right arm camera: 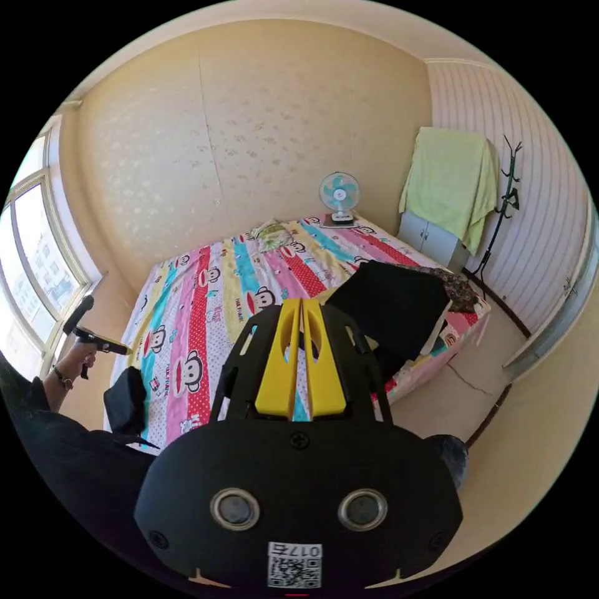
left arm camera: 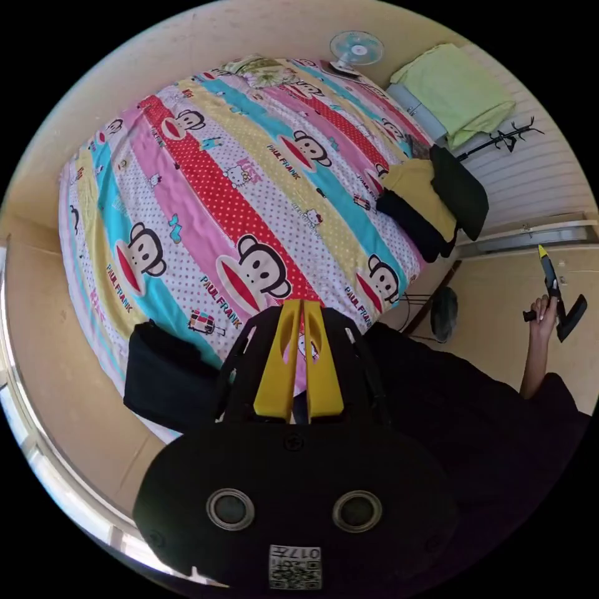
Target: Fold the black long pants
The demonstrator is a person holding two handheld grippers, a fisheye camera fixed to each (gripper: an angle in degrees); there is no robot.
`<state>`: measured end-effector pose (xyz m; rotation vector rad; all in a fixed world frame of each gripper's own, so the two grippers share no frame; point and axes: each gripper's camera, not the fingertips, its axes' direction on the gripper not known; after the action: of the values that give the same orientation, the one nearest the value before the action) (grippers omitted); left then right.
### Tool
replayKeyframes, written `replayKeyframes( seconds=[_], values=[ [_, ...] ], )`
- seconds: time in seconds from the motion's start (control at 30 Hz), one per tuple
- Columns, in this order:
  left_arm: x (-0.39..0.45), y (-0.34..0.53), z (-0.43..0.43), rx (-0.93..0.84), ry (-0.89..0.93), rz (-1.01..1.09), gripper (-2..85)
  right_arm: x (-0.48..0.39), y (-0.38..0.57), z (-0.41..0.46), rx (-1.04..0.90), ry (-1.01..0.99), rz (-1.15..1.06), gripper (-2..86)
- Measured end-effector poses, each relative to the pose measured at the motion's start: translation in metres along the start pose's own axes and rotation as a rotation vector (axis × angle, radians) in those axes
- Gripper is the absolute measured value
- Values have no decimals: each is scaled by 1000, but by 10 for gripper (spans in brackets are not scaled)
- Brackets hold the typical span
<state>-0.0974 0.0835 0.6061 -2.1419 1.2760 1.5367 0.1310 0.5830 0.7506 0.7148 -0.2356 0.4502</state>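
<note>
**Both grippers raised and empty; pants not yet engaged**

The left gripper [left arm camera: 301, 306] is held above the bed [left arm camera: 206, 206], its yellow jaws drawn together with nothing between them. The right gripper [right arm camera: 302, 306] is likewise closed and empty, held up over the bed's near side; in the left gripper view it appears off to the side [left arm camera: 543, 253], well clear of the bedding.

A folded black garment [left arm camera: 168, 374] lies at the near edge of the bed, partly overhanging. It is probably the pants, though the frames do not confirm this. A second pile [left arm camera: 430, 199], black and yellow items stacked together, sits at the far corner. A fan [left arm camera: 356, 48] stands at the head of the bed.

Judgement: the fold looks either finished or not begun; which one cannot be settled from here.

Risks:
- The near garment overhangs the edge; a one-sided pull could drag it to the floor.
- Several black pieces are present; the wrong one could be picked.
- Black on black hides seams and cuffs, so a pinch may catch one layer only and spoil the fold.
</note>
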Motion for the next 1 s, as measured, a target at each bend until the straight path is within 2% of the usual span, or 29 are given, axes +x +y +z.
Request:
replayKeyframes(
  seconds=[0.07, 0.13, 0.17, 0.2, 0.27, 0.37, 0.5, 0.57, 0.6, 0.67, 0.73, 0.83, 0.9, 1.0],
  values=[
    [53, -39, 41, -111, 115, -3, -3, 81, 10, 29, -264, -104, 197, 11],
    [96, -65, 68, -162, 163, 19, -5, 131, 16, 40, -320, -198, 232, 17],
    [127, -84, 87, -225, 147, 53, -5, 161, 16, 39, -278, -216, 265, 22],
    [143, -94, 96, -268, 123, 80, -5, 177, 15, 39, -255, -212, 286, 25],
    [206, -128, 132, -470, -38, 224, -6, 237, -1, 45, -225, -192, 353, 42],
    [257, -153, 160, -636, -215, 299, -6, 302, -40, 69, -238, -182, 363, 79],
    [275, -161, 167, -638, -140, 197, -6, 362, -88, 119, -294, -140, 343, 109],
    [274, -153, 169, -629, -70, 127, -6, 393, -104, 169, -390, -195, 375, 113],
    [272, -150, 171, -632, -68, 106, -6, 400, -105, 182, -424, -235, 401, 113],
    [260, -134, 175, -657, -114, 18, -6, 412, -102, 224, -541, -437, 495, 88],
    [251, -120, 175, -678, -164, -50, -6, 404, -108, 215, -439, -491, 518, 59],
    [240, -100, 162, -644, -184, -141, -6, 350, -153, 168, -247, -613, 305, 34],
    [232, -93, 150, -573, -122, -203, -6, 304, -187, 151, -166, -644, 141, 28],
    [216, -83, 129, -410, 60, -318, -6, 234, -235, 151, -131, -892, -16, 22]
  ],
)
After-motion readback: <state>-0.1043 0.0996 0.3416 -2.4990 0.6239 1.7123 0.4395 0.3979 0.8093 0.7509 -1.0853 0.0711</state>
